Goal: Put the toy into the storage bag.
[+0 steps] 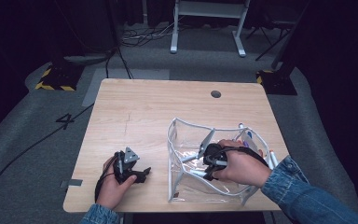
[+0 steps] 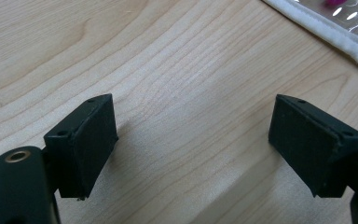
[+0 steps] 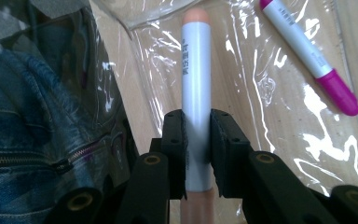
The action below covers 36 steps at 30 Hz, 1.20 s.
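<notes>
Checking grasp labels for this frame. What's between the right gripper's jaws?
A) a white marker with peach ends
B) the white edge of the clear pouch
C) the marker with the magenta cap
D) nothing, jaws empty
A: in the right gripper view the right gripper has both pads pressed on the white marker with peach ends, while the magenta-capped marker lies loose to one side inside the clear pouch.

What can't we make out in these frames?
- Marker near end: right gripper view, cut off by the bottom edge behind the right tongs.
- Markers by the pouch: high view, too small to count; hand covers some.
- Pouch contents: left gripper view, cropped at the top corner.
</notes>
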### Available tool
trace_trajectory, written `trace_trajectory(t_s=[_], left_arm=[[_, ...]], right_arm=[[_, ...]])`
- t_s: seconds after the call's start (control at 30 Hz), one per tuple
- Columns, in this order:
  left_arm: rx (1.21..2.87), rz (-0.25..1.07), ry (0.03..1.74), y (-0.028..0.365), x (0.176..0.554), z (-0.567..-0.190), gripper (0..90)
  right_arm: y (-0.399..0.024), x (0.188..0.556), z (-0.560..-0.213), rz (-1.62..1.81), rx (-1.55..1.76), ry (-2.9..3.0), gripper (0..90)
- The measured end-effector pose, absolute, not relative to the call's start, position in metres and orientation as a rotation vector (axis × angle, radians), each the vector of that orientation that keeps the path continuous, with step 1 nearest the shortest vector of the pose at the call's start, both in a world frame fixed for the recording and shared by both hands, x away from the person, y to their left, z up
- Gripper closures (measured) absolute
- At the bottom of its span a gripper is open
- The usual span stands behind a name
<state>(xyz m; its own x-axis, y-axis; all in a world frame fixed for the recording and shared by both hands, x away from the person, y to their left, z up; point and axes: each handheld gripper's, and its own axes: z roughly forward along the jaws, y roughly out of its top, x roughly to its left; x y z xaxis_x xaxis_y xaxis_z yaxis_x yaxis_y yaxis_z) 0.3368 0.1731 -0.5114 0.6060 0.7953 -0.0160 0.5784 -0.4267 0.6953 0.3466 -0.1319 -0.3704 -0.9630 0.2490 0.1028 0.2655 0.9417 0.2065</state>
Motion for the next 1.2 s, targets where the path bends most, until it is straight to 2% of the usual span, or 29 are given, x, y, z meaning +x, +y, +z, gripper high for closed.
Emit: trace_trajectory(t_s=[0.57, 0.7, 0.97, 1.2], left_arm=[[2.16, 0.413, 1.078, 0.173, 0.336, -0.511, 15.8], [2.16, 0.415, 1.077, 0.173, 0.336, -0.511, 15.7], [2.161, 0.412, 1.076, 0.173, 0.337, -0.511, 15.6], [2.161, 0.412, 1.075, 0.173, 0.336, -0.512, 15.7]], right_arm=[[-0.125, 0.343, -0.4, -0.166, -0.318, -2.986, 76.6], [-0.127, 0.344, -0.399, -0.203, -0.323, -2.982, 68.0], [-0.133, 0.346, -0.374, -0.336, -0.393, -3.011, 63.6], [-0.147, 0.348, -0.334, -0.565, -0.489, -3.036, 61.8]])
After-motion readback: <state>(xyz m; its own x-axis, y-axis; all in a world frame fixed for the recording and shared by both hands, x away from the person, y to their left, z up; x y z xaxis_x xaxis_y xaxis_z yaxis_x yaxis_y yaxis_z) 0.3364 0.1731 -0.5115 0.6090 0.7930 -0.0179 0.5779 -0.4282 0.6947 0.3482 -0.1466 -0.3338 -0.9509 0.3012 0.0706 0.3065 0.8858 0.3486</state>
